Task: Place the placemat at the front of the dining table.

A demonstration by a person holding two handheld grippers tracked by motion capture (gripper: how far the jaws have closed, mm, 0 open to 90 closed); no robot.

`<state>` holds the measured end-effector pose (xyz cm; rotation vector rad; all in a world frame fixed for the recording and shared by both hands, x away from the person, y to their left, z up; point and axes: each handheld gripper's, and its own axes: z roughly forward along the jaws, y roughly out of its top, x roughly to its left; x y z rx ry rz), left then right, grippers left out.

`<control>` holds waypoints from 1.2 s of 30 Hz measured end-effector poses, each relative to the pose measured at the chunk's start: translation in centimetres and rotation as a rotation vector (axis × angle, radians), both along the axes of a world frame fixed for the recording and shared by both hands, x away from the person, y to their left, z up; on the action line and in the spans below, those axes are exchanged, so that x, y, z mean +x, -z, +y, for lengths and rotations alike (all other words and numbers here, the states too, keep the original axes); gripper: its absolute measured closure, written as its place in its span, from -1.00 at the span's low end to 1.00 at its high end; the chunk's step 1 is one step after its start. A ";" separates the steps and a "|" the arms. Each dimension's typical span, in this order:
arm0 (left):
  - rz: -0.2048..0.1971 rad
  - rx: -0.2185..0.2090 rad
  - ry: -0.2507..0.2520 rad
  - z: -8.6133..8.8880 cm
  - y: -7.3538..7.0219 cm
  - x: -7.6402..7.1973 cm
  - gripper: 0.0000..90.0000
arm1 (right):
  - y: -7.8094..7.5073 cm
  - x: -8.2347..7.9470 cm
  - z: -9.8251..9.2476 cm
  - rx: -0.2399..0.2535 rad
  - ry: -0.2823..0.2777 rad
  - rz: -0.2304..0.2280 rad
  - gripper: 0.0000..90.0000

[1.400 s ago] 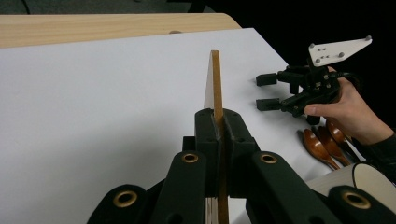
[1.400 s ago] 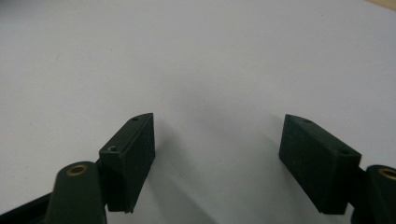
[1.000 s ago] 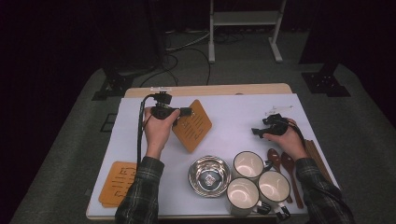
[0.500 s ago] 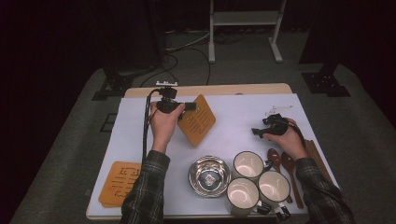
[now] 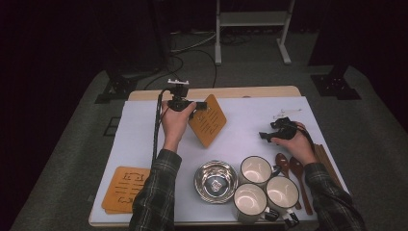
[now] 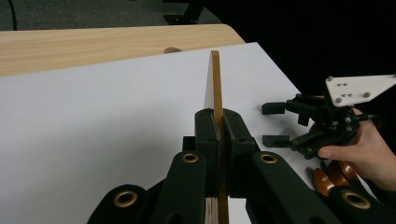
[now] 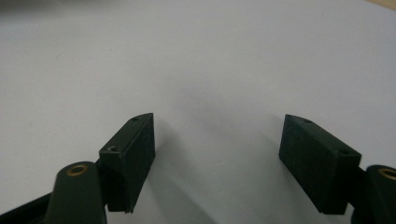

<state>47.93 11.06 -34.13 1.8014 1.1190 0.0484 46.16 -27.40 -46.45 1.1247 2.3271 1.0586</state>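
High view shows my left gripper (image 5: 201, 107) pinching the wooden mat (image 5: 208, 120) above the table's far middle (edge-on in left gripper view); my right gripper (image 5: 265, 134) stands spread, empty.

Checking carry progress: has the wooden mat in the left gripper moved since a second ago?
Yes. The wooden mat shifted rightward, away from the stacked mats.
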 end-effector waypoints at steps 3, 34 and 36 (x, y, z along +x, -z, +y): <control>0.012 -0.004 -0.004 -0.1 0.4 0.5 0.92 | 0.0 0.0 0.0 0.001 0.002 0.003 -0.44; 0.070 0.001 -0.024 -1.1 2.3 2.4 0.92 | 0.0 0.0 0.0 -0.001 -0.001 0.001 -0.44; 0.069 0.004 -0.026 -1.1 2.3 2.5 0.92 | 0.0 0.0 0.0 -0.002 -0.001 0.001 -0.44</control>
